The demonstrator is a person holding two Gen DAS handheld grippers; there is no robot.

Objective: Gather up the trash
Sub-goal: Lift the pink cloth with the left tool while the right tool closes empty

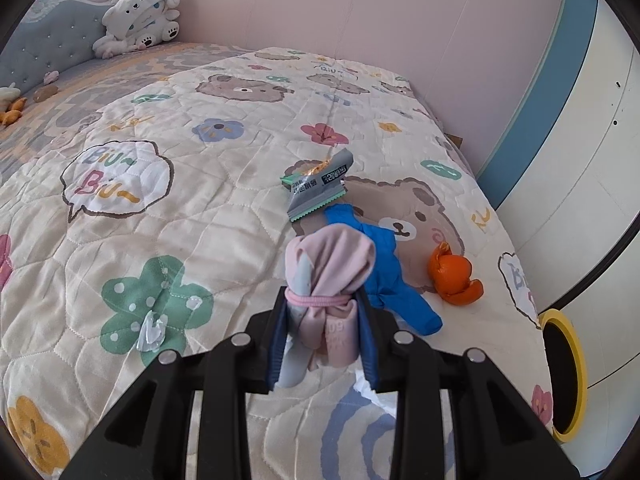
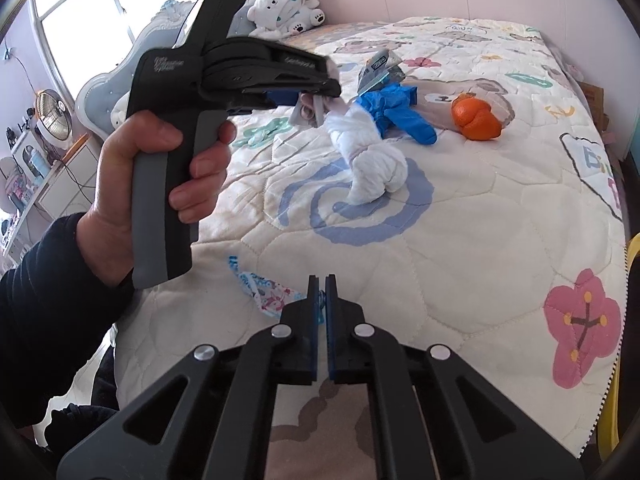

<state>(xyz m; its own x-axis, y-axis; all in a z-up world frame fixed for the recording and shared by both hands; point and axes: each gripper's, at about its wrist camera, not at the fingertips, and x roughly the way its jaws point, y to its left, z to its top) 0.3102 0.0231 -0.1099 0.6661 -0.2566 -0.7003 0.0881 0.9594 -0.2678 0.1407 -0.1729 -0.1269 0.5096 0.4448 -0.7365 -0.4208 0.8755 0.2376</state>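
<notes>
My left gripper (image 1: pixel 322 300) is shut on a pink and grey cloth bundle (image 1: pixel 332 256) bound with a pink hair tie, held just above the bedspread. In the right wrist view a hand holds that gripper (image 2: pixel 320 94) at the upper left. My right gripper (image 2: pixel 322 284) has its jaws together, pinching the end of a patterned blue and pink wrapper (image 2: pixel 264 288) on the quilt. Further out lie a blue glove (image 1: pixel 384 276), a grey snack wrapper (image 1: pixel 316 184), an orange peel (image 1: pixel 452 276), a white crumpled wad (image 2: pixel 372 160) and a clear plastic scrap (image 1: pixel 150 330).
A bear-print quilt (image 1: pixel 200 220) covers the bed, with a white plush toy (image 1: pixel 140 12) by the headboard. A yellow-rimmed bin (image 1: pixel 568 376) stands beside the bed's right edge, against a white and blue cabinet (image 1: pixel 580 160). A fan and shelves (image 2: pixel 48 120) stand at the left.
</notes>
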